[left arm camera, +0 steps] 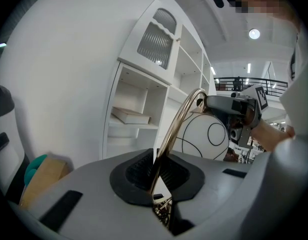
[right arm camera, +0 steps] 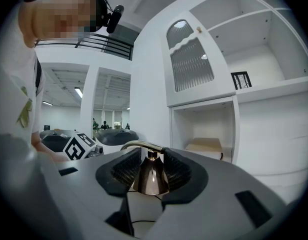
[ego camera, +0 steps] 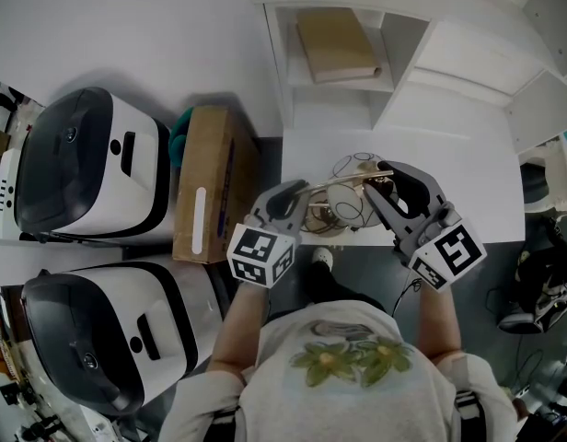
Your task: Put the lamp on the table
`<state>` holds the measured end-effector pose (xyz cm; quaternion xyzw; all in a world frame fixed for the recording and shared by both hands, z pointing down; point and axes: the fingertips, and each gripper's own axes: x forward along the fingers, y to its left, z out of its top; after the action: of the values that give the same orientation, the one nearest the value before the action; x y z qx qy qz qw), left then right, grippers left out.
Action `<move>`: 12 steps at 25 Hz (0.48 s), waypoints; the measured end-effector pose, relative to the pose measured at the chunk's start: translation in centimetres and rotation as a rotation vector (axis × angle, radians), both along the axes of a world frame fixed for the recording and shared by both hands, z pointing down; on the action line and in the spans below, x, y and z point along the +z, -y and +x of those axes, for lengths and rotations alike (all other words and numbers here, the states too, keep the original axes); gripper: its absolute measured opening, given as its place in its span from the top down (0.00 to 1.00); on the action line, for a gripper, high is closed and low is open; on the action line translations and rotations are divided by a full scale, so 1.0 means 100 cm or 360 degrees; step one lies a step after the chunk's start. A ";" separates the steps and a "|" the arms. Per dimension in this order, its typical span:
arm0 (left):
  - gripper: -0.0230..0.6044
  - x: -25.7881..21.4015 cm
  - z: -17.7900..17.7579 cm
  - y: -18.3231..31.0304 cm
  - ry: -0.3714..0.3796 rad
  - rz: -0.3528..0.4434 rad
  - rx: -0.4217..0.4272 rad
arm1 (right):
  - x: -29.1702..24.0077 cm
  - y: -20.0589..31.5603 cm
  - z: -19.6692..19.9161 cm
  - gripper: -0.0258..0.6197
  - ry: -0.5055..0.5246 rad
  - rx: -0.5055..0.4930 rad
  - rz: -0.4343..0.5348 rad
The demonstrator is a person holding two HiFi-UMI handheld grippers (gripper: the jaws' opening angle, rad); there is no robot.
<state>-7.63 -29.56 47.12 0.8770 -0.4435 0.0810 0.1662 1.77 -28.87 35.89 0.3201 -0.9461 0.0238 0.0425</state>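
The lamp [ego camera: 343,203] has a curved gold stem [left arm camera: 176,129] and a white globe [left arm camera: 209,134] with thin black lines. In the head view it sits between both grippers at the near edge of the white table [ego camera: 468,164]. My left gripper [ego camera: 297,203] [left arm camera: 156,176] is shut on the gold stem. My right gripper [ego camera: 380,191] [right arm camera: 150,168] is shut on the lamp's brass cone cap [right arm camera: 150,180], just above the globe. The lamp's base is hidden behind the jaws.
A white shelf unit [ego camera: 385,26] stands behind the table, with a flat tan book [ego camera: 337,46] in one bay. A cardboard box [ego camera: 210,182] stands left of the table. Further left are two large white-and-black machines [ego camera: 90,159] [ego camera: 109,339].
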 end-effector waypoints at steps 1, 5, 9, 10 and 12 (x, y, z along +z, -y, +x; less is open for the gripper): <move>0.90 0.000 0.000 0.000 0.0000 0.0005 -0.0007 | 0.000 0.000 0.000 0.72 -0.0007 0.0003 0.0002; 0.90 0.000 -0.001 0.000 -0.0015 0.0020 -0.0043 | 0.002 0.000 -0.002 0.72 -0.0036 0.0004 0.0007; 0.90 0.002 -0.003 -0.003 -0.0044 -0.0008 -0.0057 | 0.002 -0.001 -0.001 0.72 -0.0050 0.0048 0.0016; 0.90 0.003 -0.005 -0.005 -0.0033 -0.0012 -0.0061 | 0.002 -0.002 0.000 0.72 -0.0052 0.0064 0.0019; 0.89 0.004 -0.007 -0.008 -0.0005 -0.0011 -0.0070 | 0.003 -0.003 0.003 0.71 -0.0048 0.0101 0.0023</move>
<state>-8.31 -28.75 47.50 0.8665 -0.4622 0.0775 0.1716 2.03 -28.58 36.15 0.3506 -0.9349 0.0136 0.0536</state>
